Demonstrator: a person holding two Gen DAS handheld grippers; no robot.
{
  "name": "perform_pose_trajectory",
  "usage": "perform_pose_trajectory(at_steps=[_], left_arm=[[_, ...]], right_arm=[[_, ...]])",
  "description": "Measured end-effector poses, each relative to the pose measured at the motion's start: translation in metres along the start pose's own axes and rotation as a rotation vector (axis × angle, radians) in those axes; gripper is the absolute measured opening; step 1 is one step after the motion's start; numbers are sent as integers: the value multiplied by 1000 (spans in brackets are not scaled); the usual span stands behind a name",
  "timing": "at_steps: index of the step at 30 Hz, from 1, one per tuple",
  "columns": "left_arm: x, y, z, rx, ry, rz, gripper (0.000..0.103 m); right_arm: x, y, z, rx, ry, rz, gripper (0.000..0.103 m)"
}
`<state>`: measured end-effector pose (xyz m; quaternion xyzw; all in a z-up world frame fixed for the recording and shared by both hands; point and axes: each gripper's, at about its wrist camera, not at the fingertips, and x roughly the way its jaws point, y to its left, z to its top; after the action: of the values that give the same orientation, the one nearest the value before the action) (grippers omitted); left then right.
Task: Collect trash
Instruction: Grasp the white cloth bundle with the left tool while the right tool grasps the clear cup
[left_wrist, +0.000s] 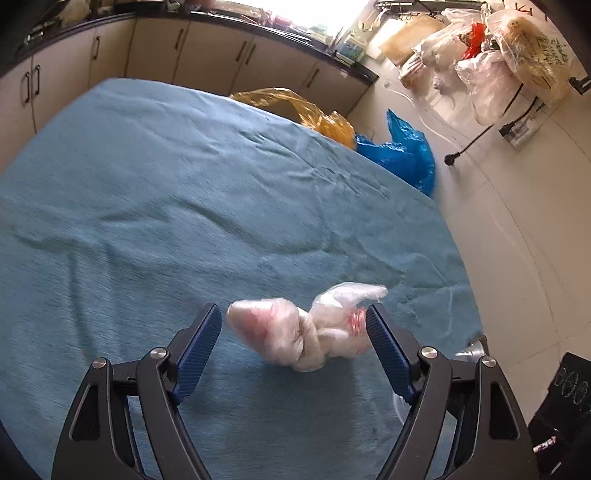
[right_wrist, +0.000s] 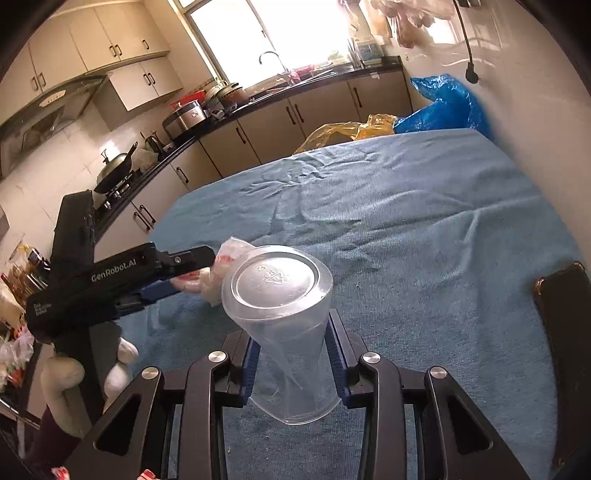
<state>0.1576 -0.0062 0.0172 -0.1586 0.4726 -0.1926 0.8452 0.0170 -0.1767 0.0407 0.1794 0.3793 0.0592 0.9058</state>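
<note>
Right tongs (right_wrist: 291, 363) squeeze upturned cup (right_wrist: 284, 310), base up.

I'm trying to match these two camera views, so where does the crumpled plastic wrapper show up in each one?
Left wrist view: the crumpled plastic wrapper lies low in the middle, on the blue cloth, between the open fingers of the left claw.
Right wrist view: it is left of centre, partly hidden behind the clear plastic cup that the right claw grips.
Shared landmark: the blue plastic bag at the cloth's far edge.
</note>
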Motion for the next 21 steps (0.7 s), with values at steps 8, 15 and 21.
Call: perform_pose_trajectory(at_steps=[8,15,21], left_arm=[[-11,-23,-17,16,12,33,27],[-69,-45,-44,74,-62,77,27],[-120,-45,-79,105,-108,137,27]], right_arm=[[-3,-10,-1,22,-10,3,37],[-6,-10,-3,10,-20,-2,37],[-5,-6,-7,-7,-17,-12,37]])
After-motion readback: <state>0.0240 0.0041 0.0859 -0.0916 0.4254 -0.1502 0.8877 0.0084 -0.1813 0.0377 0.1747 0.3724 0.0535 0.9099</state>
